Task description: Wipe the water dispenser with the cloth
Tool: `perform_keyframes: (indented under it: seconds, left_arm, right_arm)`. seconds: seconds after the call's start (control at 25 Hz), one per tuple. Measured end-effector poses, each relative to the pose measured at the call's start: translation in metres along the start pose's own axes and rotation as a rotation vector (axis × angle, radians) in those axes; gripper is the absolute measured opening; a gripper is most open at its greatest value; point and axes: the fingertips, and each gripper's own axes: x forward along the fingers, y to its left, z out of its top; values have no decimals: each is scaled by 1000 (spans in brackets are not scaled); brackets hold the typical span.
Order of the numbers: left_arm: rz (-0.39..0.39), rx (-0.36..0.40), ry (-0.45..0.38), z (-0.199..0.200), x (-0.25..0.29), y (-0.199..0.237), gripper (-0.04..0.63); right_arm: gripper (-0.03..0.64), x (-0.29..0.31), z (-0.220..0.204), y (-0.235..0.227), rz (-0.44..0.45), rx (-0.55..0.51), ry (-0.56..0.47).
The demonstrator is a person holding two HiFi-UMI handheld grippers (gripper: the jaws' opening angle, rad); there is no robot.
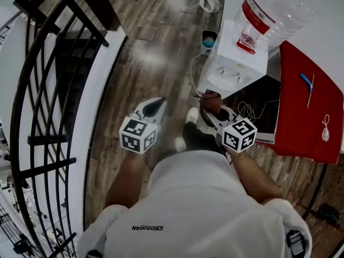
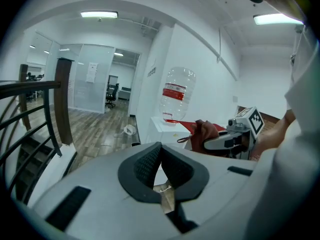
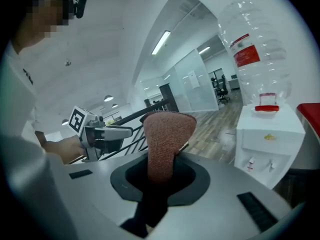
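– Fingers (image 2: 142, 166) of the left gripper (image 2: 160, 148) first: what do they hold?

– Nothing. They are pressed together at the tips with nothing caught between them. In the head view that gripper hangs over the brown wood-plank floor (image 1: 161, 36). The black metal stair railing (image 1: 40, 90) is off at its 9 o'clock.

– And the right gripper (image 3: 162, 174)?

– Its fingers pinch the reddish-brown knitted cloth (image 3: 165, 134), which stands up out of them in a folded hump.

– Where is the thing to be wiped?

– The white box-shaped water dispenser (image 1: 234, 63) carries a clear plastic bottle with a red label (image 1: 271, 9) upside down on top. It stands at about 1 o'clock from the cloth, near but apart. At the dispenser's 3 o'clock lies the red-covered worktop (image 1: 301, 117).

– So how far along is the job?

– I'd judge the wiping has not begun. The cloth is in hand and faces the dispenser, but it touches no face of it. All the rubbing is left: the cloth must be brought to the cabinet and then worked over the top, the front and the area round the taps.
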Motion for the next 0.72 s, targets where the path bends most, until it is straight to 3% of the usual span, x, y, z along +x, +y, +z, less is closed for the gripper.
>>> perform_keyframes:
  seconds: [0.24, 0.44, 0.56, 0.72]
  left_arm:
    - [152, -93, -42, -8, -39, 48, -11]
    - [232, -117, -37, -12, -60, 95, -11]
    - [246, -112, -22, -9, -62, 127, -11]
    - [190, -66, 38, 6, -41, 169, -11]
  right_arm:
    - [55, 58, 10, 27, 128, -55, 54]
    - [55, 121, 16, 33, 192, -51, 82]
    - [55, 154, 27, 38, 207, -42, 70]
    - [55, 196, 49, 30, 180, -17, 38]
